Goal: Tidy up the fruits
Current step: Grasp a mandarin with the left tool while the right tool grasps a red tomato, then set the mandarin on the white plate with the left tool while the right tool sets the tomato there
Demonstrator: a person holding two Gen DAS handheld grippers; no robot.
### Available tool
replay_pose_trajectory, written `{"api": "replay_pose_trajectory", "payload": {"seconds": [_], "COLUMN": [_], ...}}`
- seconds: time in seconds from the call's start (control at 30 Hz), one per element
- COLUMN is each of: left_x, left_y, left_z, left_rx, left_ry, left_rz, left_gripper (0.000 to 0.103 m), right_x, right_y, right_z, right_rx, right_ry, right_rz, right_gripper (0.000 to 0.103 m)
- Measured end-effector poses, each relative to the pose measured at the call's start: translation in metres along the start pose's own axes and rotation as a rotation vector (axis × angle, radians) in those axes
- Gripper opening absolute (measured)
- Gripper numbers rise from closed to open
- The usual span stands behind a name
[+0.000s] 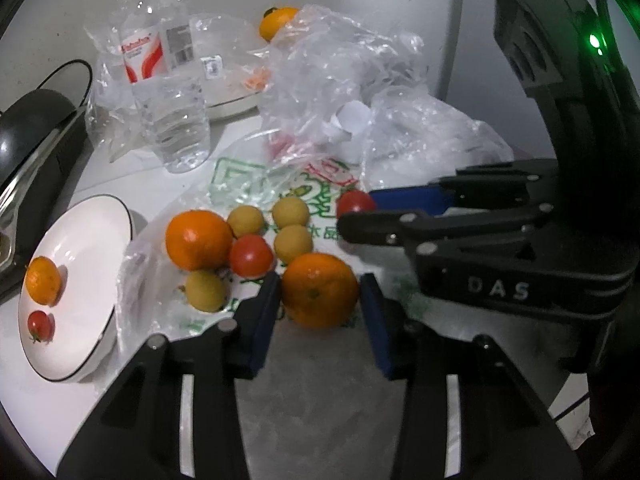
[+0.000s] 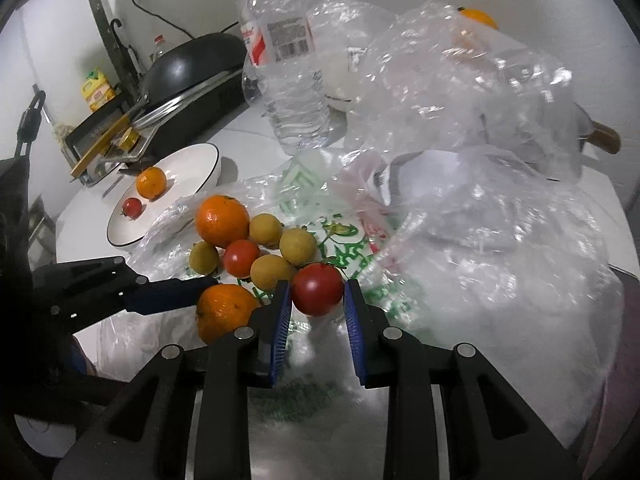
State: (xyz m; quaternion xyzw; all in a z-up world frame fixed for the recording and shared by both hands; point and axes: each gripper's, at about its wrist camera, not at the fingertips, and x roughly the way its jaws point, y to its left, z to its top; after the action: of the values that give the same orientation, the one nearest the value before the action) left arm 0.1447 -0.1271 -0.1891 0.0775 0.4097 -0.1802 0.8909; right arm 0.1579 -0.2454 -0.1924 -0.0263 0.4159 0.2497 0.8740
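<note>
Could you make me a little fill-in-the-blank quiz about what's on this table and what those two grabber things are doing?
1. The white plate holds one orange and one small ____.
2. The left gripper has its jaws on either side of an ____.
3. The right gripper has its jaws on either side of a ____.
4. The clear water bottle stands ____.

Missing words: tomato; orange; tomato; upright

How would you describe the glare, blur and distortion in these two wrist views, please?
Left wrist view: fisheye bends the edges, dark vignette in the corners; a green LED flares on the right gripper; the white plate shows a mild sheen. Right wrist view: clear plastic bags glint with white highlights and look smeared; the red tomato between the pads is fairly sharp.
</note>
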Motion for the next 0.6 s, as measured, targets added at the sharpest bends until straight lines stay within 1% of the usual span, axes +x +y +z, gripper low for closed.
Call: {"api": "replay_pose_trajectory", "payload": {"seconds": [0.27,0.6], "left_x": [-0.025,-0.057], "left_y": [0.005,0.026], "left_z": [-0.003,-0.01], "left_rx": [0.006,-0.003], "left_ry": [-0.048,-0.102], "left_rz": [-0.011,0.014], "left_gripper": [0.042,0.042], "right_x": [-0.016,-0.03], "right_y": [0.016,0.044], "right_z": [-0.003,0.002], "right_rx": [-0.007,-0.021], "right_ry": [-0.027,-0.071], "right_rz": [-0.026,-0.034], "right_gripper": [0.029,0.029]}}
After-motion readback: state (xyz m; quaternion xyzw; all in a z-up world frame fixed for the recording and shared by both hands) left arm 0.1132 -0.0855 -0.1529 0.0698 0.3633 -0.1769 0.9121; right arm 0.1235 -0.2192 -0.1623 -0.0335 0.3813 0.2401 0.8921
